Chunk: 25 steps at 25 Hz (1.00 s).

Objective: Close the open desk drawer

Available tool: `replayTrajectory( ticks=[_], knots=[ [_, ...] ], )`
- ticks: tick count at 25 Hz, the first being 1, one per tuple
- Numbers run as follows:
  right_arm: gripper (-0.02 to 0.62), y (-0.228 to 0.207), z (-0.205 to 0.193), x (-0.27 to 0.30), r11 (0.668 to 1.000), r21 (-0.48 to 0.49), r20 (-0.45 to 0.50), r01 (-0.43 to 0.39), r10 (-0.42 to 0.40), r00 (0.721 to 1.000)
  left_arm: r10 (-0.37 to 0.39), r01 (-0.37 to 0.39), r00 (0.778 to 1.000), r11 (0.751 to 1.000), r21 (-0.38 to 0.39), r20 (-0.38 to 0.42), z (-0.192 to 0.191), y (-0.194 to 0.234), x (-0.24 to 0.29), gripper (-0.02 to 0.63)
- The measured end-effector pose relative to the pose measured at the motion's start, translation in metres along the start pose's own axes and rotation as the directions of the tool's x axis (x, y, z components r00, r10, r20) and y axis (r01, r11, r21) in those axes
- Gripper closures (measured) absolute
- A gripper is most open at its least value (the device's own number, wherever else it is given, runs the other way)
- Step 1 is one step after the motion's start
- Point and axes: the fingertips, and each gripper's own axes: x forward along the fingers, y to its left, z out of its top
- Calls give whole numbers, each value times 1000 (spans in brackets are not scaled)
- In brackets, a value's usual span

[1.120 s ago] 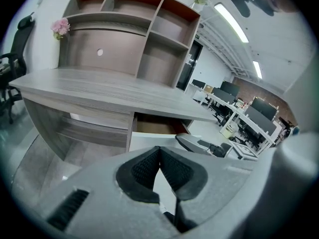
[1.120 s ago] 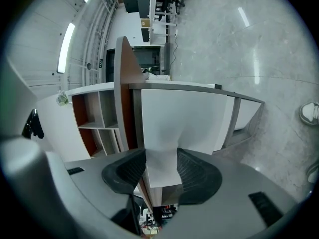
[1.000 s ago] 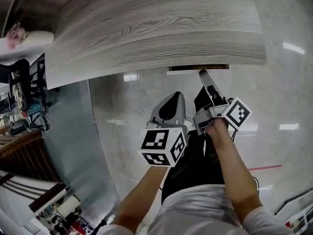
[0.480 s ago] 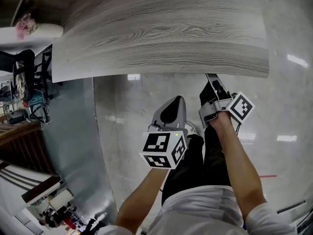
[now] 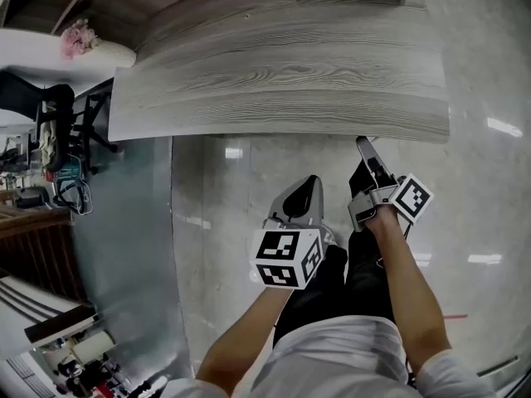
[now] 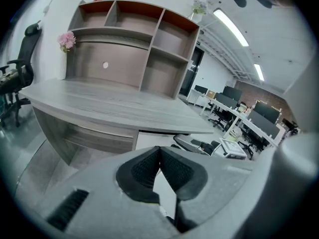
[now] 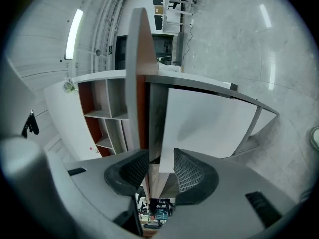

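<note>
Right tool [image 5: 365, 149] near desk [image 5: 282, 73] front edge, jaws closing, empty; bare floor [image 5: 241, 189] around.

You're standing on a glossy pale stone-look floor [image 5: 249, 189] that's bouncing the ceiling lights back at you, facing a grey wood-grain desk [image 5: 282, 81] that's carrying an open-shelf hutch [image 6: 129, 44] along its back. Pink flowers [image 6: 65, 40] are sitting by the hutch's left end, a black office chair [image 5: 41, 114] is waiting off to the left, and long strip lights [image 6: 232, 28] are glowing over rows of workstations [image 6: 249, 118] further down the room.
</note>
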Motion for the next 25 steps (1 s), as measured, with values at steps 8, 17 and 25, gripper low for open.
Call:
replayTrajectory(
  ticks=[8, 17, 25],
  knots=[
    [502, 68, -24, -33, 988, -142, -42, -52, 46, 998, -45, 44, 997, 999, 9, 57, 19, -17, -38, 603],
    [569, 153, -51, -58, 904, -418, -137, -91, 37, 990, -156, 148, 982, 985, 85, 108, 45, -43, -68, 603],
    [591, 236, -68, -66, 708, -695, -188, -125, -11, 982, -198, 175, 966, 974, 145, 166, 88, -50, -105, 603]
  ],
)
